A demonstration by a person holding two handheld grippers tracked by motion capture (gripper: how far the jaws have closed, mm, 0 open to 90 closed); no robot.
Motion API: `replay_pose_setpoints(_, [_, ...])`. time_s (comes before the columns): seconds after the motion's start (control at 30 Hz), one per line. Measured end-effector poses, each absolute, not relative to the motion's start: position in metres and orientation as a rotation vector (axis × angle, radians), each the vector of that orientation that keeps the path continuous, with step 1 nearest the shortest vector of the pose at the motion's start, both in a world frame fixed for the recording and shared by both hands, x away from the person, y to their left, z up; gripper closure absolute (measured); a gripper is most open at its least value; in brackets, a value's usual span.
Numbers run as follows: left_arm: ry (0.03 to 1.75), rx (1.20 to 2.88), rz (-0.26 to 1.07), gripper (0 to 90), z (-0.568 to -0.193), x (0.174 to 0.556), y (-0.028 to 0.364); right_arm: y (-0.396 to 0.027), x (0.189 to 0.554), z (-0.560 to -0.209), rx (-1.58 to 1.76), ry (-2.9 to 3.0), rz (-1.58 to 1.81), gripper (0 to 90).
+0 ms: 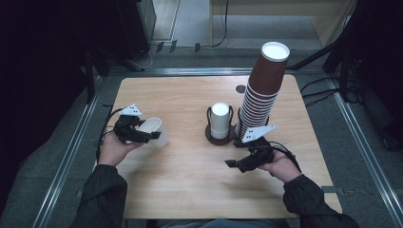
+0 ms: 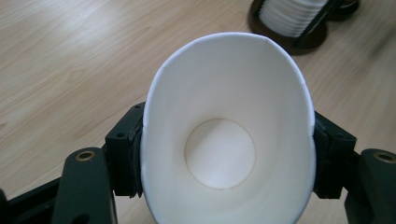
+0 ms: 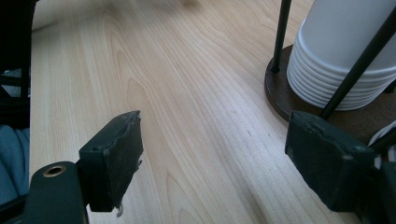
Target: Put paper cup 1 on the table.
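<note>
- While the left gripper (image 1: 151,136) pinches a white paper cup (image 1: 155,131) by its sides, well to the left of the cup rack (image 1: 220,137), the cup lies tipped over with its mouth turned towards the gripper's body.
- Seen from the left gripper view, the cup (image 2: 229,135) is squeezed into an oval between the two pads (image 2: 125,158), so the grip is firm but already bending the wall.
- To do this step well, I judge the squeeze should get no tighter; thin paper creases, and a creased cup will not nest cleanly.
- If the cup is bound for the rack, it probably needs turning bottom up, as the short white stack (image 1: 220,119) there stands, then lowering straight between the rods.
- The right gripper (image 1: 229,163) hovers just in front of the rack, jaws wide apart with nothing between them; in the right gripper view its pads (image 3: 114,156) frame bare table (image 3: 187,116).
- A tall, leaning tower of brown cups (image 1: 261,92) stands just right of the rack, and a careless sweep could topple it.
- The rack's thin upright rods (image 3: 279,35) narrow the way in.
- Whether the tower's foot sits on the rack's base I cannot quite tell.
</note>
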State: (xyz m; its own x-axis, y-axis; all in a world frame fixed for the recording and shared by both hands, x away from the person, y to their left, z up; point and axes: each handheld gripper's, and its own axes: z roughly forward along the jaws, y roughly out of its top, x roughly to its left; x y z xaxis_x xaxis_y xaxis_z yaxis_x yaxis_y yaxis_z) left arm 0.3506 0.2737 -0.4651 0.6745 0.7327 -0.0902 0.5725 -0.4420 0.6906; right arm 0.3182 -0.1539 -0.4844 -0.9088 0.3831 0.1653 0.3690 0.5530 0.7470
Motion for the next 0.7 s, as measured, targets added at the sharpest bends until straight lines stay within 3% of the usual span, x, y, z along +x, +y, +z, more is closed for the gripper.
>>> replay_pose_setpoints(0.7, [1.138,2.158,0.388,25.0,-0.48,0.369,0.299,-0.148,0.318,-0.488,0.649,2.787,1.294,19.3])
